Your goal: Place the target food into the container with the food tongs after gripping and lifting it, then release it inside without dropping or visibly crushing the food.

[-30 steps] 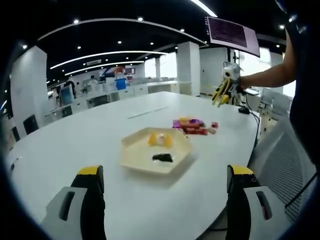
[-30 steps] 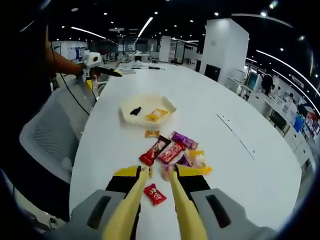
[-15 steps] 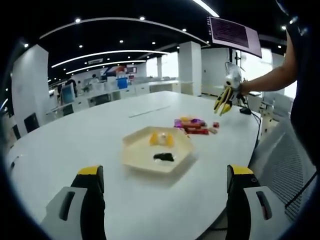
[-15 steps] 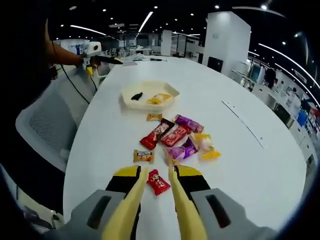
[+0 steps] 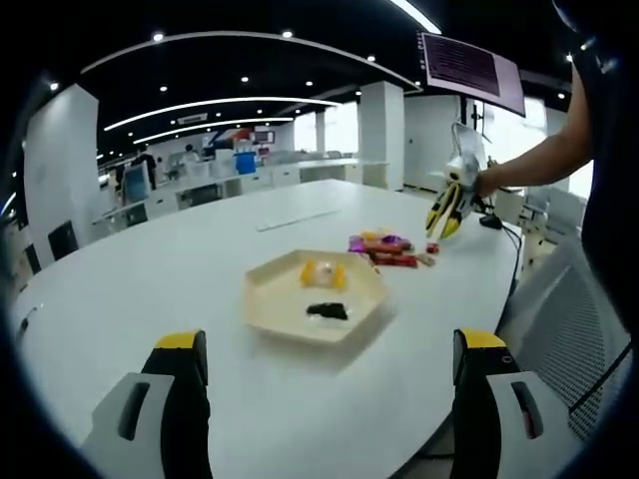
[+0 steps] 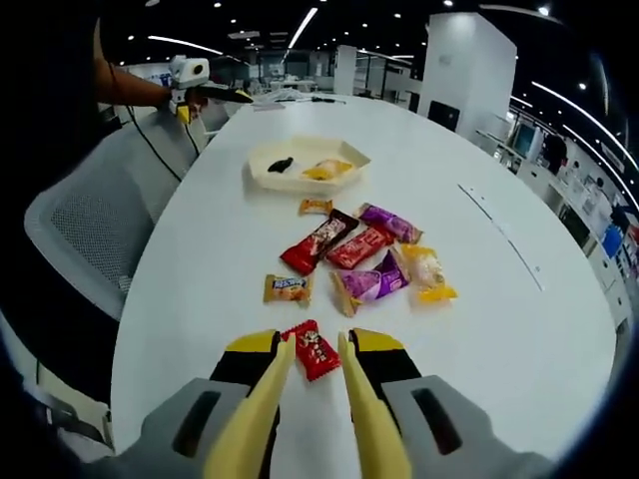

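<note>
Jaws of the left gripper [image 5: 326, 374] were spread wide w/ nothing between them, held above the white table [image 5: 150, 289] short of the cream hexagonal tray [image 5: 270, 309]. Two yellow-orange food pieces [image 5: 322, 273] and a small dark piece [image 5: 326, 311] were seen lying in that tray. Right gripper [image 6: 312, 374] jaws were closed on yellow food tongs [image 6: 250, 424], whose two arms ran fwd approx. parallel w/ a narrow gap at the tips; whether the tips touched anything could not be told. A small red-wrapped candy [image 6: 316, 348] lay on the table betw. the tong tips. Beyond it, other wrapped sweets were scattered: an orange one [image 6: 288, 288], two long red bars [image 6: 319, 240], purple ones [image 6: 369, 284], a yellow one [image 6: 427, 270]. The tray [image 6: 344, 160] sat farther off, well apart from the candy. In the left gripper view the right gripper [image 5: 446, 205] was seen over the sweets, held by a person's hand [image 5: 487, 180].
</note>
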